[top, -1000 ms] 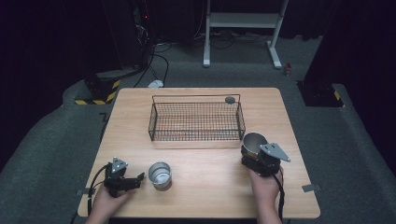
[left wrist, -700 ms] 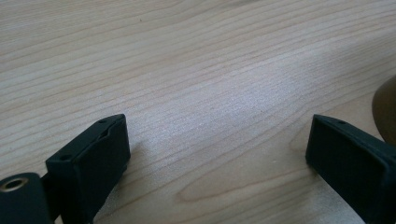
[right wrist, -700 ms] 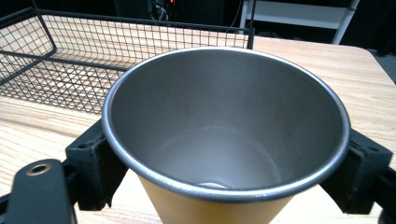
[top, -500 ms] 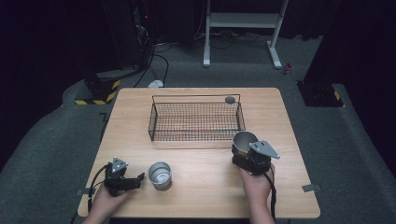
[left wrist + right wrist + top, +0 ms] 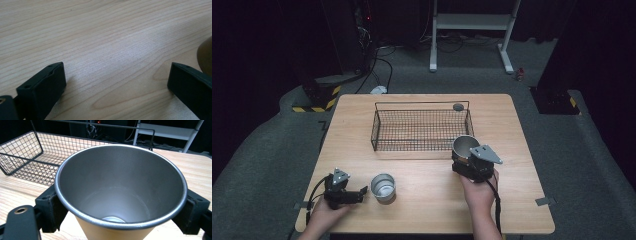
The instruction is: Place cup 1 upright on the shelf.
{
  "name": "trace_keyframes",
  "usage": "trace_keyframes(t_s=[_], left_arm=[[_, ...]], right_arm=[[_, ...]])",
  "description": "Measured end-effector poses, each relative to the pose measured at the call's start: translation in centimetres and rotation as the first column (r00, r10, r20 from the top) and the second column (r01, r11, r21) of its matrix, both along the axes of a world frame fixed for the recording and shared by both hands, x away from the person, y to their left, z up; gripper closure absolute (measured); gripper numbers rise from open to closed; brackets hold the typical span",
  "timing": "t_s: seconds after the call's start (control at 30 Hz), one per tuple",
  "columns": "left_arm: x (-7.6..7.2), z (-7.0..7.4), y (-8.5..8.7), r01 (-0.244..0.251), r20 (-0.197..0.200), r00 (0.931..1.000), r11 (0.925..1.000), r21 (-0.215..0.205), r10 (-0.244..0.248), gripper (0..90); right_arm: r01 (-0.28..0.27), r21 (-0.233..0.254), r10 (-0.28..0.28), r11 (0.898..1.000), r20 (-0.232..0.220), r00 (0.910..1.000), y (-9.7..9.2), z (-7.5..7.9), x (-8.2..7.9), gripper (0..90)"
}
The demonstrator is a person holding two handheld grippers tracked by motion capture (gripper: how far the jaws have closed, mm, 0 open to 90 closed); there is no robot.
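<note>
The right gripper (image 5: 465, 150) holds a metal cup (image 5: 465, 145) just in front of the wire basket (image 5: 421, 127), near the basket's right front corner. In the right gripper view the cup (image 5: 120, 185) sits upright between the two black jaws, which press on its sides just below the rim; its inside is grey steel, and its outer wall looks tan or orange below the rim. From above, the cup appears lifted a little off the bench (image 5: 427, 200), though the angle makes that hard to judge. The basket (image 5: 27, 157) stands behind and to the left of the cup in that view, and nothing can be seen lying in it.

The left gripper (image 5: 360, 193) rests low at the front left of the bench, pointing toward a second metal cup (image 5: 383, 187) that stands upright just beside it. Its jaws have just been opening and now stand wide apart, with bare wood between them. In the left gripper view, the brown curved edge of that cup (image 5: 205, 58) shows at the right border, close behind the right jaw, and the pads are not on it.

A small dark round object (image 5: 458, 106) lies on the bench at the far right corner of the basket, just outside the wire. Both cups are well apart from each other, one on each side of the bench front.
</note>
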State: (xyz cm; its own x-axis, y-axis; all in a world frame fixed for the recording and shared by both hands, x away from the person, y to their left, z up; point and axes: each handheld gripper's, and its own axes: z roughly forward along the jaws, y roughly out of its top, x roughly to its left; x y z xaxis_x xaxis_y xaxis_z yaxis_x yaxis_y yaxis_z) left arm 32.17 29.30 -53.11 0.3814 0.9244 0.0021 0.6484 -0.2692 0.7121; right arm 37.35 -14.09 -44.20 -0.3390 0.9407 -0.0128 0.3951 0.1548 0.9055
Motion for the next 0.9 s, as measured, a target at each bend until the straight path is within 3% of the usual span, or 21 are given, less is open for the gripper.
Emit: trace_keyframes(t_s=[0.9], left_arm=[[0.0, 0.0, 0.0, 0.002, 0.001, 1.0, 1.0, 0.005, -0.002, 0.7]], right_arm=[[-0.042, 0.019, 0.042, 0.999, 0.028, 0.9987, 1.4, 2.1, 1.4, 13.7]])
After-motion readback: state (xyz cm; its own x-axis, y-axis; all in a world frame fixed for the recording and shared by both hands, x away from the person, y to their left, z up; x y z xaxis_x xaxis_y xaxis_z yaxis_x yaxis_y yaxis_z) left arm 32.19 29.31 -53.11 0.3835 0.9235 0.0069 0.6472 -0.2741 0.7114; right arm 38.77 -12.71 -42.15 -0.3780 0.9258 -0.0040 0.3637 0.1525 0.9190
